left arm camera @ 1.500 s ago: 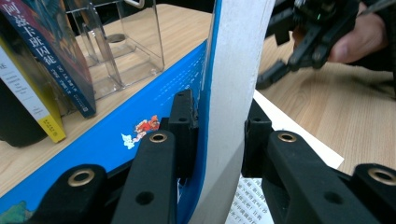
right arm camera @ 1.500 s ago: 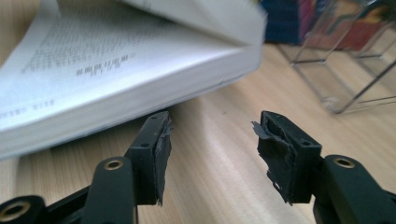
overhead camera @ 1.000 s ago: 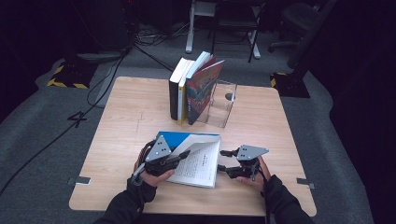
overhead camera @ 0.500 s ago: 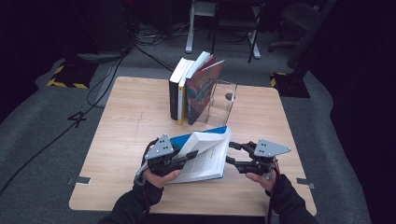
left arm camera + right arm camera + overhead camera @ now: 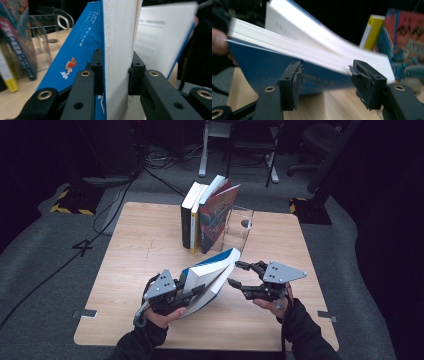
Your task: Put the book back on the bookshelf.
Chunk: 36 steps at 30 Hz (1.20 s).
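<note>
A blue-covered paperback is held tilted above the table, its spine end low and its far end raised. My left gripper is shut on it; in the left gripper view both jaws of the left gripper press the white page block from either side, and the blue cover fans out to the left. My right gripper stands open just right of the book's raised edge. In the right gripper view the right gripper frames the book without touching it.
A row of upright books leans against a clear acrylic holder at the back middle of the wooden table. The yellow book and the colourful book stand behind the held book. Cables and chair legs lie on the dark floor beyond.
The book has risen from lying open on the table to a steep tilt and has nearly closed. My right gripper lifted and came up beside its raised edge.
</note>
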Tool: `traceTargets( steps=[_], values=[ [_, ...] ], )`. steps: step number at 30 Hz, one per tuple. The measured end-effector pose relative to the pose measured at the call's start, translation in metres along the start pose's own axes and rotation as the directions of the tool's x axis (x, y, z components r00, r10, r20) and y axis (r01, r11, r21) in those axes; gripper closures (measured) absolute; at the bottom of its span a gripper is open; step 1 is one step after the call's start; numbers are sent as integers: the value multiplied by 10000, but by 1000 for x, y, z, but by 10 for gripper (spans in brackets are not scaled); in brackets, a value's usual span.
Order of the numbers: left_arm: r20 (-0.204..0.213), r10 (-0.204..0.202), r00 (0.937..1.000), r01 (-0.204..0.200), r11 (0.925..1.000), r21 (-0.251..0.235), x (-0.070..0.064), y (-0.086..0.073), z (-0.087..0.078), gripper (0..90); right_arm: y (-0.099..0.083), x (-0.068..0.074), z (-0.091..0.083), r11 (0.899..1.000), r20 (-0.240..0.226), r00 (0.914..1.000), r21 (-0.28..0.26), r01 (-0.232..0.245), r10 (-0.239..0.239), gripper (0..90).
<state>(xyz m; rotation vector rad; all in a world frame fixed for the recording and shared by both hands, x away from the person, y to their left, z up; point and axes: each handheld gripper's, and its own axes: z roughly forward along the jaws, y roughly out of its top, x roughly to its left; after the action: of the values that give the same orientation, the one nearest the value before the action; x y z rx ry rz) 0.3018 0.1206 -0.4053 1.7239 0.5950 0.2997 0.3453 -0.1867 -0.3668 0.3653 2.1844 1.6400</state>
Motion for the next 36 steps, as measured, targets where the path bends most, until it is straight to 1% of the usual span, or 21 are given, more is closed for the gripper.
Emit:
traceTargets(
  steps=[1,2,3,4,5,7,9,12,16,18,20,22,23,24,25,26,28,30,33,34,36],
  values=[
    [-20,17,10000,-17,10000,-7,-1,-1,-1,727,5,2,2,9999,10,9999,-21,117,-117,438],
    [-57,12,10000,-12,10000,-33,-1,-2,-2,729,8,3,5,9994,62,9994,85,328,-329,427],
    [-117,-108,9999,106,9998,-155,-1,-4,-3,733,9,4,7,9989,99,9990,197,437,-439,422],
    [-134,-187,9997,184,9996,-203,0,-4,-5,735,9,5,9,9987,102,9988,195,479,-481,422],
    [-147,-231,9996,228,9995,-207,1,-5,-5,736,9,6,10,9988,146,9988,124,474,-476,422],
    [-41,-353,9994,353,9992,-177,4,-5,-5,736,9,7,12,9986,297,9982,161,512,-517,421],
    [-28,-484,9988,483,9986,-221,5,-5,-5,735,7,7,14,9988,431,9980,121,465,-470,389],
    [-21,-629,9980,628,9976,-281,7,-6,-5,735,1,6,15,9973,688,9951,205,701,-714,371],
    [8,-747,9972,747,9968,-277,9,-7,-5,735,-6,4,17,9982,919,9940,91,591,-597,345],
    [69,-905,9959,907,9952,-366,12,-9,-6,735,-10,3,19,9982,1208,9909,146,586,-600,295],
    [161,-1133,9934,1139,9922,-500,14,-10,-8,735,-14,0,21,9988,1553,9867,126,471,-485,260],
    [397,-1238,9915,1260,9904,-569,17,-12,-9,737,-18,-2,22,9988,2020,9782,196,451,-482,212],
    [454,-1218,9915,1242,9907,-547,18,-12,-8,738,-22,-6,23,9999,2047,9788,123,92,-116,190],
    [534,-1239,9909,1268,9904,-542,18,-12,-7,738,-24,-8,23,9998,1960,9805,73,-185,167,179],
    [597,-1259,9902,1290,9903,-522,18,-13,-7,738,-28,-11,24,9992,2009,9790,153,-377,338,165],
    [730,-1283,9890,1321,9900,-492,19,-13,-5,738,-30,-12,25,9987,2058,9778,229,-446,390,160],
    [813,-1230,9891,1267,9911,-415,18,-13,-3,738,-35,-17,24,9952,1790,9794,116,-973,936,158],
    [927,-1273,9875,1314,9905,-398,19,-13,-1,738,-37,-18,23,9943,1794,9783,91,-1066,1032,161],
    [1096,-1194,9868,1240,9916,-358,19,-12,3,735,-36,-21,22,9942,1779,9789,182,-1057,1008,164],
    [1263,-1221,9844,1282,9909,-414,19,-11,5,733,-36,-21,21,9931,1754,9780,113,-1164,1126,164],
    [1426,-1237,9820,1309,9905,-428,19,-10,9,730,-36,-24,18,9934,1745,9782,43,-1148,1123,169]
  ],
)
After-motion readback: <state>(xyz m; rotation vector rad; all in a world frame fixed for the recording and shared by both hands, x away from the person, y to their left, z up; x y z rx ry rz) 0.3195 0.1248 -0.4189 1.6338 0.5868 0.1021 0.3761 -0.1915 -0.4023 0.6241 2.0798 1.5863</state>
